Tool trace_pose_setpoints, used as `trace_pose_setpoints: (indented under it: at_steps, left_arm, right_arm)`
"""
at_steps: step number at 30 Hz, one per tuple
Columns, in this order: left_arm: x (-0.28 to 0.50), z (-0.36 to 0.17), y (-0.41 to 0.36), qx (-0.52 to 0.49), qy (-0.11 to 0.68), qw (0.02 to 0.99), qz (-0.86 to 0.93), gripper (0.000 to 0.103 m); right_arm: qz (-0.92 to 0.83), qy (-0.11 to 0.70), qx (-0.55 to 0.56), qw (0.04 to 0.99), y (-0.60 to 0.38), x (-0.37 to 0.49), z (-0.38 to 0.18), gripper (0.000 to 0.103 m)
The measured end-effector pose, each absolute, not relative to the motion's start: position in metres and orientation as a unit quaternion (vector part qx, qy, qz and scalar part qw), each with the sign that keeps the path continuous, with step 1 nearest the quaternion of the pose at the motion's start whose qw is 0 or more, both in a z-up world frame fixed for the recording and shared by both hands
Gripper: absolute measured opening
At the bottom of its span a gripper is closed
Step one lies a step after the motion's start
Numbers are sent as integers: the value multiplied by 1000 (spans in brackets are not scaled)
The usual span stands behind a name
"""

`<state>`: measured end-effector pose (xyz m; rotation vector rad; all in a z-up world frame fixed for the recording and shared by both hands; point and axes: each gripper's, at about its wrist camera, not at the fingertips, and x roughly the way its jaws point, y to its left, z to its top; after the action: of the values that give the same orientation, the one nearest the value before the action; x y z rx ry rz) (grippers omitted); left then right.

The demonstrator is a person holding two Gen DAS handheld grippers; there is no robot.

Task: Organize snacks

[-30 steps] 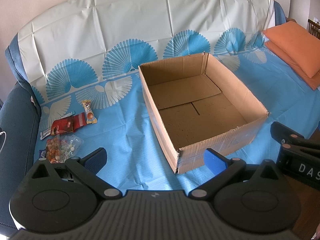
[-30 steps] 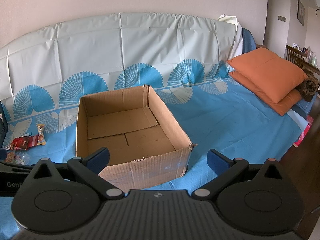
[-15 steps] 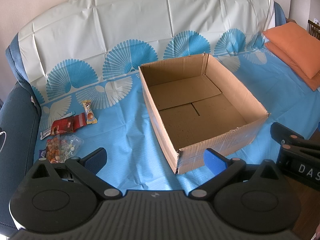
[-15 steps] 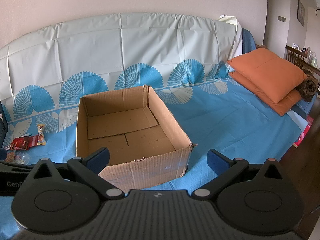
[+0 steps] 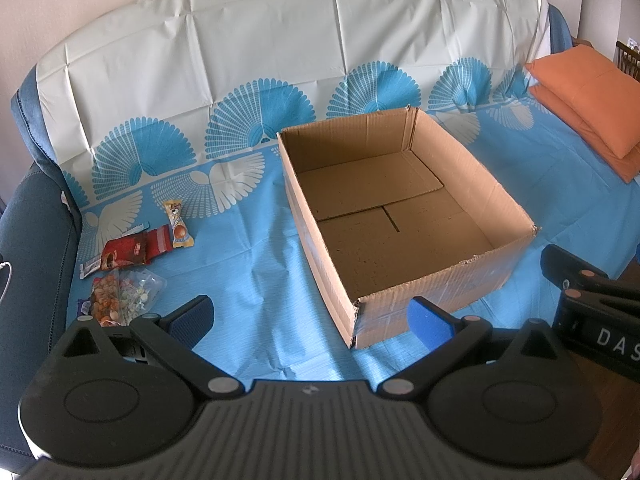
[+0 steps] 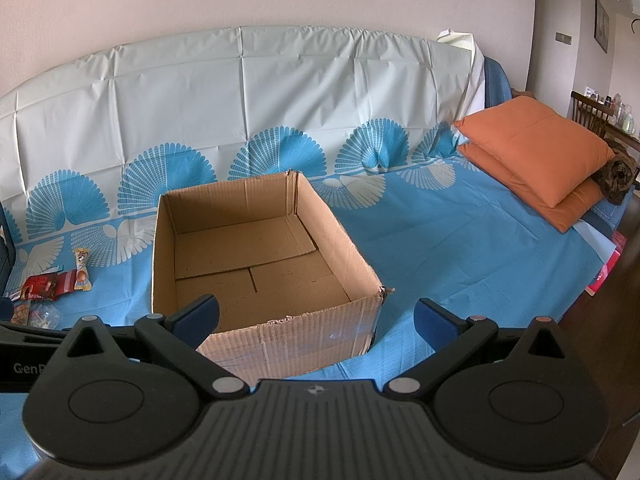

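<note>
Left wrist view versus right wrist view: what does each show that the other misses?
Only the left wrist view shows the small purple wrapper beside the clear candy bag, and the right gripper's black body. Only the right wrist view shows the dark crumpled cloth behind the two stacked orange cushions, and the wooden chair. Both show the empty open cardboard box and the red snack packet.

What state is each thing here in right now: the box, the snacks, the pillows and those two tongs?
Cardboard box: open on top, empty, upright.
Red snack packet: lying flat, outside the box.
Yellow-ended snack bar: lying flat beside the red packet.
Clear bag of sweets: lying flat, looks closed.
Orange pillows: stacked.
Left tongs: open, empty.
Right tongs: open, empty.
</note>
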<state>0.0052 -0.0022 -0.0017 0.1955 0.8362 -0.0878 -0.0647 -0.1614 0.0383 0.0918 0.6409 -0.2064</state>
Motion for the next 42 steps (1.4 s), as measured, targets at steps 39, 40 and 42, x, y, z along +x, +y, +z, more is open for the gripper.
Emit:
trace_pose_setpoints:
  at_steps: [39,40,42]
  left_arm:
    - [-18,-24,156,35,444,893,68,103]
    - [-19,-27,168,29,447,891,77,103]
    - [-21,-34,193,14,455,885,100,103]
  right_arm:
    - [43,313,16,949,-60,-45,45,103]
    - [54,313,13,948,-52,-42,45,103]
    - [76,317,5,945,-33,-36,43,103]
